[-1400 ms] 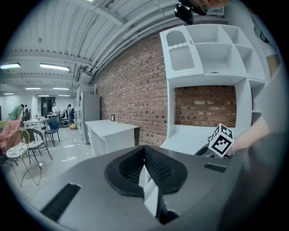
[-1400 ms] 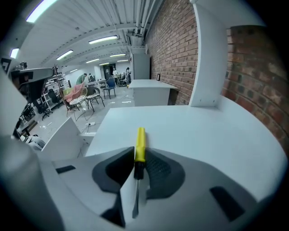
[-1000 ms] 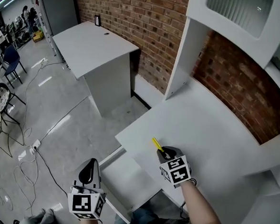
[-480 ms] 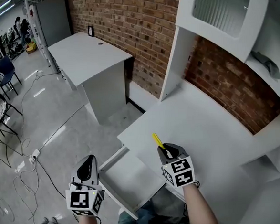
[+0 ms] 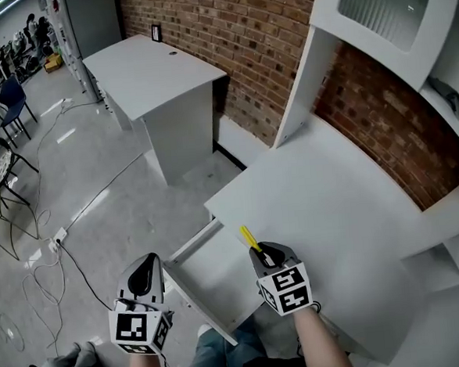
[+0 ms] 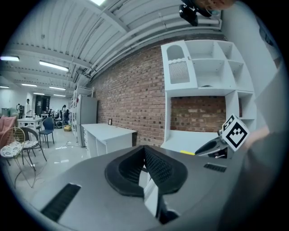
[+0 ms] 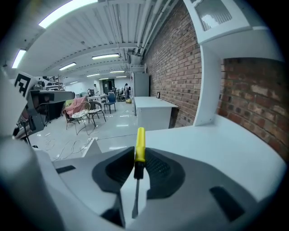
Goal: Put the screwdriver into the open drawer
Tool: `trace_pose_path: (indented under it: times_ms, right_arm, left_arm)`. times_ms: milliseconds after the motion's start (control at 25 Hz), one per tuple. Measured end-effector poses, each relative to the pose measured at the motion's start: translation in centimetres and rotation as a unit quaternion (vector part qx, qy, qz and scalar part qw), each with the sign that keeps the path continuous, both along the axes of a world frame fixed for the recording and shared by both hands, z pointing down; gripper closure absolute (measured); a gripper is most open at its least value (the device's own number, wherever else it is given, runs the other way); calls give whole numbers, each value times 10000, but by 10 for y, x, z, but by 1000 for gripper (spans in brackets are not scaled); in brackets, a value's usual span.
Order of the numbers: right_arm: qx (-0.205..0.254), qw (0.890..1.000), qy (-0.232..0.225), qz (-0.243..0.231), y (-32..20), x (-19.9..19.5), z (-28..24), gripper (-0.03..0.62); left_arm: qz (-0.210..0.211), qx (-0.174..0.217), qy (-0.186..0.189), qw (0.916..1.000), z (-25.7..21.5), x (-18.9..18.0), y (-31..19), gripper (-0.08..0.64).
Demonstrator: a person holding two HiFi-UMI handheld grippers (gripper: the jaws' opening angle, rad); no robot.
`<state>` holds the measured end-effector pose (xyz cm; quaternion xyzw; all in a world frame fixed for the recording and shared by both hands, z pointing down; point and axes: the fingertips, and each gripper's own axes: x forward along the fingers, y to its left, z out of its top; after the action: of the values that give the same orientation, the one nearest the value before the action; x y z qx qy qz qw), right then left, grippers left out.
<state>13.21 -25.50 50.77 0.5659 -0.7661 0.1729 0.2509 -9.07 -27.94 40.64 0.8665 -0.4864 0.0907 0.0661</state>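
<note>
Head view, hidden parts: only the yellow handle of the screwdriver (image 5: 247,236) shows. Its collar and blade are covered by the right gripper (image 5: 259,252). The near end of the open drawer (image 5: 216,267) is cut off behind that gripper and the person's legs.
Head view, screwdriver place: the handle points far-left. It is held over the right part of the drawer, just beside the near-left edge of the white desk (image 5: 325,203).
Head view, left gripper (image 5: 146,261): held left of the drawer front, well apart from the screwdriver.
Left gripper view, claw: the black pads meet at their tips, with nothing between them.
Left gripper view, hidden parts: the drawer lies behind the gripper's own grey body. At right the other gripper appears with a sliver of yellow handle ahead of it.
Right gripper view, claw: nearly closed, the pads pinching the screwdriver (image 7: 140,145) where the handle meets the collar.
Right gripper view, screwdriver look: a slim yellow handle pointing away from the camera, then a short black collar and a thin dark blade running back toward the camera.
Right gripper view, hard to make out: the blade's tip is lost low between the jaws.
</note>
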Motion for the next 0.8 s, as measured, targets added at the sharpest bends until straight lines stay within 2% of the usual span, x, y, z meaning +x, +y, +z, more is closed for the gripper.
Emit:
trace_pose_path:
  times_ms: [360, 600, 800]
  right_arm:
    - [-956, 9943, -188, -429, 17, -51, 104, 511]
    - [-1829, 9800, -148, -766, 27, -77, 195, 511]
    - [-2313, 9679, 69, -981, 24, -96, 256, 511]
  left_arm:
    - [-67, -657, -79, 9978, 68, -21, 26, 546]
    - [33, -898, -31, 9960, 103, -19, 30, 546]
    - [-119, -1068, -45, 9942, 130, -32, 23, 546]
